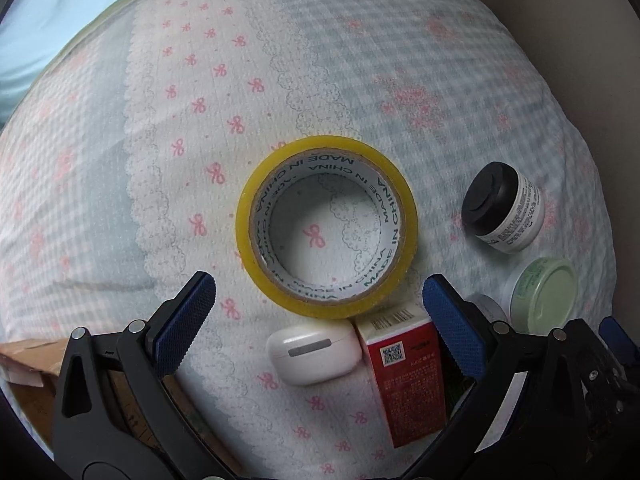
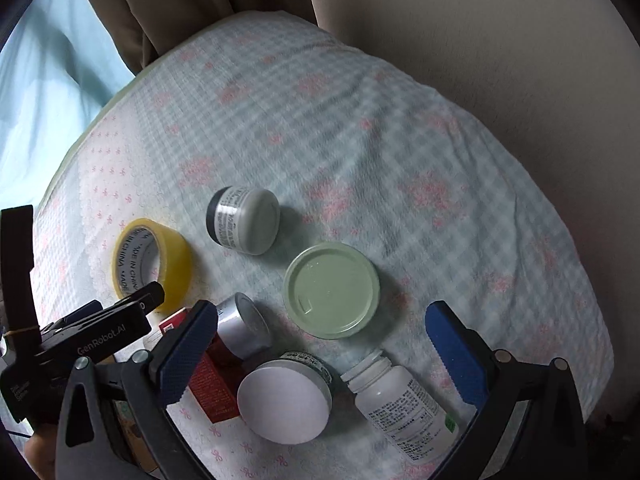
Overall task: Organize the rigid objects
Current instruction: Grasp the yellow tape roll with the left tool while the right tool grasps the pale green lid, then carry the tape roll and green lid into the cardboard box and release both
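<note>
My left gripper (image 1: 318, 304) is open and empty, hovering over a yellow tape roll (image 1: 326, 226), a white earbud case (image 1: 314, 354) and a red box (image 1: 404, 380). A black-lidded white jar (image 1: 502, 208) lies on its side to the right, near a pale green lidded tub (image 1: 544, 292). My right gripper (image 2: 320, 340) is open and empty above the green tub (image 2: 332, 294), a silver-lidded jar (image 2: 242, 330), a white-lidded jar (image 2: 286, 402) and a white pill bottle (image 2: 404, 400). The tape roll (image 2: 154, 266) and the tipped jar (image 2: 244, 220) lie further out. The left gripper's body (image 2: 96, 332) shows at the left.
Everything lies on a soft checked bedspread (image 2: 400, 160) with pink bows. A brown curtain (image 2: 180, 0) and a beige wall (image 2: 480, 40) stand behind it. Cardboard (image 1: 32, 360) shows at the lower left.
</note>
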The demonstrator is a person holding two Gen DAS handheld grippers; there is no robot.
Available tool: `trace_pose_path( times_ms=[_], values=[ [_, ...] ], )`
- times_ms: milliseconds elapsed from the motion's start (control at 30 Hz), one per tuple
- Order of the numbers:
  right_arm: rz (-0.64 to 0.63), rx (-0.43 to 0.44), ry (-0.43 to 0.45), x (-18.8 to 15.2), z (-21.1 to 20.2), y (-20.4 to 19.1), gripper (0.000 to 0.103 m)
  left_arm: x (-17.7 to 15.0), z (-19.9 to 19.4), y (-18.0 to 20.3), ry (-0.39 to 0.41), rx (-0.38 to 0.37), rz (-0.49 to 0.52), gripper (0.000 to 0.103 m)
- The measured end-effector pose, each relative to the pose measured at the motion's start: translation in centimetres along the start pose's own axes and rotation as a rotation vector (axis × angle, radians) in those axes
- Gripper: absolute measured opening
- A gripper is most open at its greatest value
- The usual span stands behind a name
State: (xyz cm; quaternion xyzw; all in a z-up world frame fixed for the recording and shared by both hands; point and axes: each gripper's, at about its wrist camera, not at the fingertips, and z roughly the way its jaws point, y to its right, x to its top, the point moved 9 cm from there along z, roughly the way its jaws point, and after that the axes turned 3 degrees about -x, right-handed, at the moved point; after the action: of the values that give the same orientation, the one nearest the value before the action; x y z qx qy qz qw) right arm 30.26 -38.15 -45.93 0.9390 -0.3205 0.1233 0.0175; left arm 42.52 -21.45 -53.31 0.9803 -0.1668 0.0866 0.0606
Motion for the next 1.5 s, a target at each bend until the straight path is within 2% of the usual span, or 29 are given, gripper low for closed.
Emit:
trace_pose_path(
  times_ms=[267,333,400,467,533,900,1200,1367,1500],
  values=[
    [0.098,-0.090,-0.084,-0.1,5.2,0.9,0.102,1.6,3.2,0.8,-0.003,0.043,0.044,0.103],
    [0.101,-0.106,-0.099,-0.1,6.0,1.1,0.095,1.9,3.6,0.9,-0.003,0.071,0.054,0.103],
    [0.099,-0.107,-0.118,-0.2,6.9,1.2,0.082,2.1,4.0,1.3,-0.003,0.098,0.073,0.103],
    [0.104,-0.108,-0.138,-0.5,7.5,1.5,0.074,2.2,4.3,1.7,-0.001,0.119,0.089,0.102],
    [0.122,-0.086,-0.143,-0.8,7.9,1.7,0.070,2.2,4.4,1.8,0.003,0.126,0.088,0.099],
    [0.092,-0.101,-0.137,0.4,8.5,0.8,0.069,2.1,3.2,1.0,0.028,0.105,0.082,0.098],
    [0.053,-0.078,-0.040,2.0,4.0,1.3,0.069,2.6,-3.0,1.6,0.122,0.101,0.096,0.098],
    [0.019,-0.044,0.010,2.6,-1.2,1.8,0.069,2.1,-9.6,2.5,0.192,0.098,0.096,0.098],
    [-0.053,-0.018,0.056,2.7,-7.1,1.1,0.069,1.4,-16.5,1.8,0.238,0.081,0.072,0.098]
  ],
)
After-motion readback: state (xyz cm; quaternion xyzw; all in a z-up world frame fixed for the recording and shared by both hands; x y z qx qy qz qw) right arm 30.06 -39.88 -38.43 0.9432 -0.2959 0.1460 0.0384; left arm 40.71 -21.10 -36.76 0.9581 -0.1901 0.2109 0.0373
